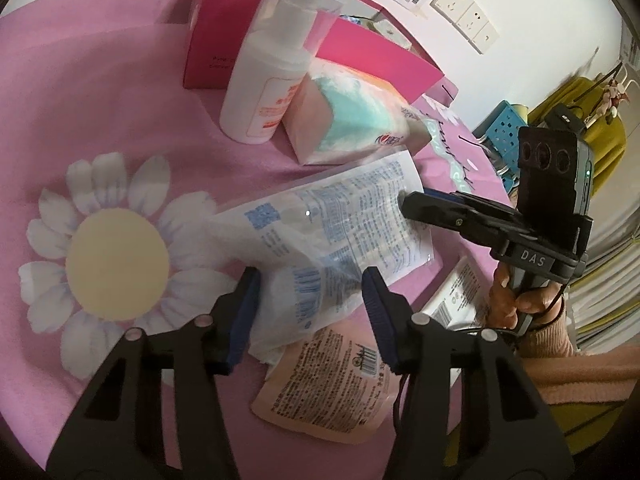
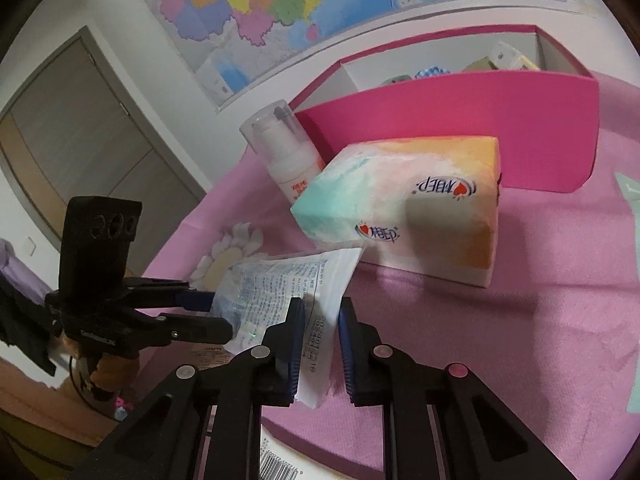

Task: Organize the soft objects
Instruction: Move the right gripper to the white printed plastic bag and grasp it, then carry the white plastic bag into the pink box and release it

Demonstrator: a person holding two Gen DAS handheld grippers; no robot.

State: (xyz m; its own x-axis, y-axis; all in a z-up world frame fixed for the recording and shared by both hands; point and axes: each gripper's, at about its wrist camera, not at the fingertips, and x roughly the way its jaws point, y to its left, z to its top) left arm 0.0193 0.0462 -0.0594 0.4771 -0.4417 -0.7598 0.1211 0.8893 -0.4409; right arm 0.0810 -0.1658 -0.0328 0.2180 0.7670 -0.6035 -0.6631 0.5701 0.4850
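A clear white pouch with blue print lies lifted over the pink cloth. My left gripper is open, its jaws on either side of the pouch's lower end. My right gripper holds the pouch's far edge. In the right wrist view the pouch runs between the right gripper's blue pads, which stand slightly apart with the pouch edge between them. The left gripper shows at the left, around the pouch. A tissue pack and a pink box stand behind.
A white pump bottle stands next to the tissue pack. A peach sachet and a white packet lie near the table edge. A dark red box stands at the back. The cloth has a flower print.
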